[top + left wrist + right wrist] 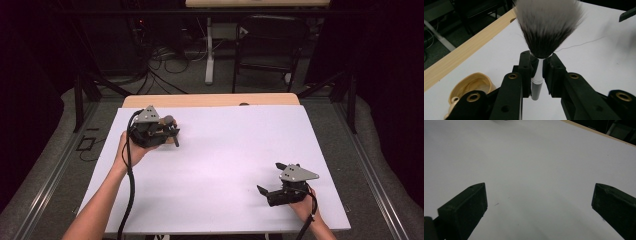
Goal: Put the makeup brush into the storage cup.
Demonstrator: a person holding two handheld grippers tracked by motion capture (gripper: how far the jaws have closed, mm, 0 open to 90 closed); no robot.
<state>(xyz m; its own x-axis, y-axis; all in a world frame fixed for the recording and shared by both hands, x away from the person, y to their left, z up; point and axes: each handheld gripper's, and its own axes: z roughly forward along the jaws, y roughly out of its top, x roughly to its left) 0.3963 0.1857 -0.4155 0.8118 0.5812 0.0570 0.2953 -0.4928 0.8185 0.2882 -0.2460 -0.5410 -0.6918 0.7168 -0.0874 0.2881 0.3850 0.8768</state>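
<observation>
A makeup brush (546,27) with dark bristles fading to white tips and a thin white handle stands between the jaws of my left gripper (537,67), which is shut on the handle just below the bristles. From above, the left gripper (167,131) is held a little over the far left part of the white table top (225,150), and the brush's dark head (169,120) shows at its tip. My right gripper (270,178) rests near the front right of the table. Its jaws stand wide open over bare white surface, as the right gripper view (539,202) also shows.
A strip of wooden table edge (210,100) runs along the far side of the white top, with a small dark spot (244,104) on it. A beige rounded thing (471,86) sits low left beside the left jaws. Beyond the table are cables and metal frames on the floor.
</observation>
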